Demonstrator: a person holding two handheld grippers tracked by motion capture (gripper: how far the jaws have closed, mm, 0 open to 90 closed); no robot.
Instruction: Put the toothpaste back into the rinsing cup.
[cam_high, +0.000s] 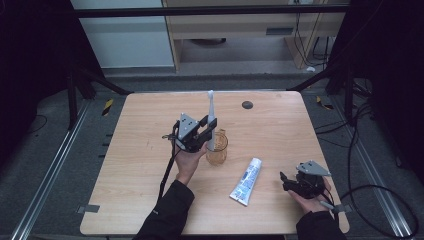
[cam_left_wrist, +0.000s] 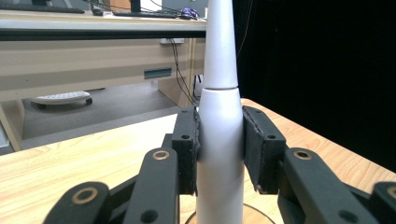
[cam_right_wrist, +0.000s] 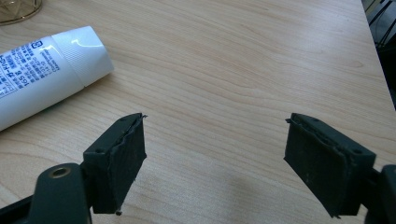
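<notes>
White electric toothbrush, clamped upright by left gripper, should sink straight into amber glass cup; right gripper gapes empty.

In the left gripper view, the top edge is cutting off the head of the white, tapered plastic electric toothbrush, and the bottom edge its base. In the right gripper view, the left edge is cropping the white printed toothpaste tube; the upper-left corner is clipping the amber faceted glass cup.
</notes>
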